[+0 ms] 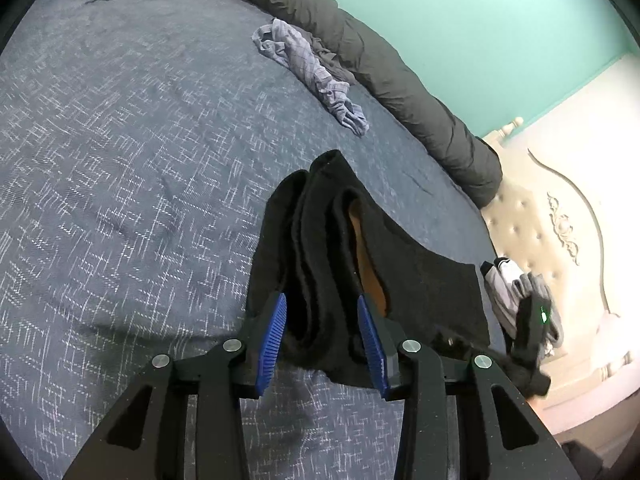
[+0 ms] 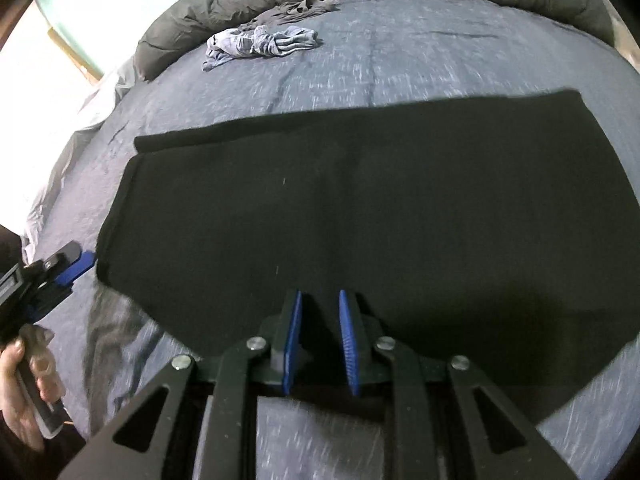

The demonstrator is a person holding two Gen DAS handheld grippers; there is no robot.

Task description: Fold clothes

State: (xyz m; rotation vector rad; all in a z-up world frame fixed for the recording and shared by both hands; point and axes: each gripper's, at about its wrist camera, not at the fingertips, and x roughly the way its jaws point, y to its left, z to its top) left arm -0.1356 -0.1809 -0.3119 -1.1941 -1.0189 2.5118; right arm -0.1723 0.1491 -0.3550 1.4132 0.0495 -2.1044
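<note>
A black garment (image 2: pixel 360 208) lies spread and partly folded on the blue bedspread (image 2: pixel 400 60). In the left wrist view its bunched end (image 1: pixel 320 240) sits between the blue pads of my left gripper (image 1: pixel 322 320), whose jaws stand wide around the thick folds; an orange-brown lining (image 1: pixel 366 264) shows. My right gripper (image 2: pixel 318 312) has its pads narrowly apart around the garment's near edge. The left gripper also shows in the right wrist view (image 2: pixel 74 266) at the garment's left corner, held by a hand.
A crumpled checked grey-blue garment (image 1: pixel 316 72) lies at the far side, also seen in the right wrist view (image 2: pixel 260 46). A rolled dark grey duvet (image 1: pixel 380 64) runs along the bed's edge. A cream padded headboard (image 1: pixel 552 220) stands on the right.
</note>
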